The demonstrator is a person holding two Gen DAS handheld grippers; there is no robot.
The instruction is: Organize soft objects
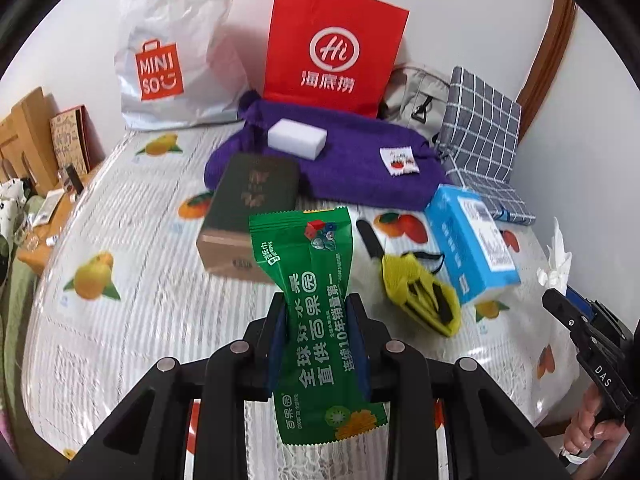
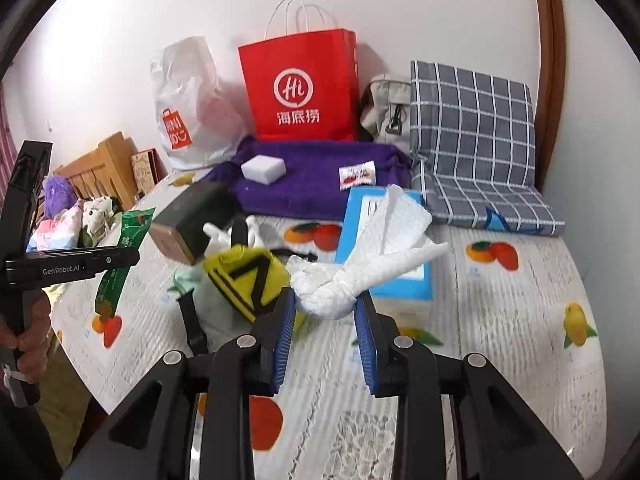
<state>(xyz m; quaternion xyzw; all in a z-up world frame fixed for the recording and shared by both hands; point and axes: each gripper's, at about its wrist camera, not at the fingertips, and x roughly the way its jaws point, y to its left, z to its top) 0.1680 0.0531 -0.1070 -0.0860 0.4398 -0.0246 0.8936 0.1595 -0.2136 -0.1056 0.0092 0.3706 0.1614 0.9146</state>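
1. Up off the table, the green wet-wipes packet [image 1: 320, 320] is pinched at its middle between the blue pads of the left gripper [image 1: 318, 340], with its ends sticking out above and below the jaws.
2. Likewise raised, the white knotted tissue [image 2: 360, 268] is clamped at its knot by the right gripper [image 2: 325, 312], and its loose tails fan up and to the right.
3. Below both grippers lies the table [image 1: 132, 320], covered by a striped cloth printed with fruit.
4. Just beyond the tissue sits a blue tissue box [image 2: 384, 280]. A yellow and black strap bundle [image 2: 248, 280] lies to its left, over something white that I cannot make out.
5. A dark green box [image 1: 248, 216] with a tan side rests beyond the wet-wipes packet in the left wrist view.
6. Further back, a purple towel [image 1: 352, 172] is spread out. A white sponge block [image 1: 297, 137] and a small red and white sachet [image 1: 400, 161] rest on it.
7. Against the wall stand a red paper bag [image 1: 336, 52] and a white Miniso bag [image 1: 168, 60], with a beige bag [image 2: 386, 108] and a grey checked cushion [image 2: 472, 120] to their right.
8. A person's hand [image 2: 30, 332] grips the handle of the left gripper at the left edge of the right wrist view.
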